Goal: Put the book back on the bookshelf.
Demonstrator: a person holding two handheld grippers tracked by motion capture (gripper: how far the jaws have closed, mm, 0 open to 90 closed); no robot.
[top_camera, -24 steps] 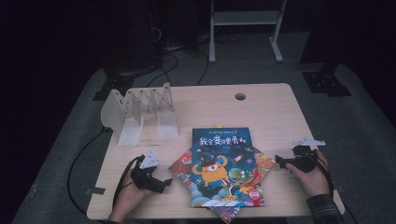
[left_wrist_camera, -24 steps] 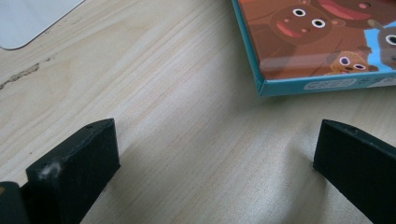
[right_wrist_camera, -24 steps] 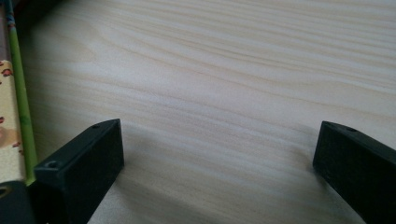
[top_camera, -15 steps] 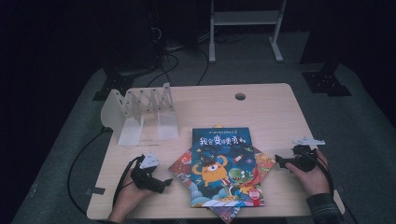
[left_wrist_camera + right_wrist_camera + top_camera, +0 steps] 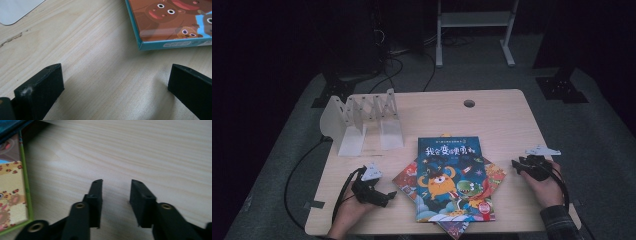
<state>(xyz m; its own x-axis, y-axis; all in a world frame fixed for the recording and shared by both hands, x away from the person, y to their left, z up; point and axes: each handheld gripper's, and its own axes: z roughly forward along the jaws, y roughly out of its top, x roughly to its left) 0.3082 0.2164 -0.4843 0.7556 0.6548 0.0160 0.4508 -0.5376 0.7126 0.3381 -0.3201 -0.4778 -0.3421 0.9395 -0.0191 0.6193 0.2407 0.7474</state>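
My left gripper [image 5: 384,196] rests low on the wooden table [image 5: 492,120] with its jaws spread wide and nothing between them; in the left gripper view there is bare wood in the gap, and the teal-edged corner of a picture book [image 5: 172,25] lies at about one o'clock, near but not touching. My right gripper [image 5: 518,165] sits on the far side of the stack, jaws partly open and empty, and its own view shows a green-bordered book edge [image 5: 23,177] at nine o'clock, just beside the tips.

Between the two grippers, near the front edge of the table, lies the fanned stack of children's picture books [image 5: 449,185], the blue monster-cover one on top and square, the others splayed beneath it. At about eleven o'clock from the stack stands a white slotted book rack [image 5: 362,120], well apart.

I judge these books to be thin, light and flexible, with glossy covers that will slide on each other and on the wood. They lie flat, so I would take the top one at an overhanging corner or edge; which corner actually overhangs is hard to tell from above.
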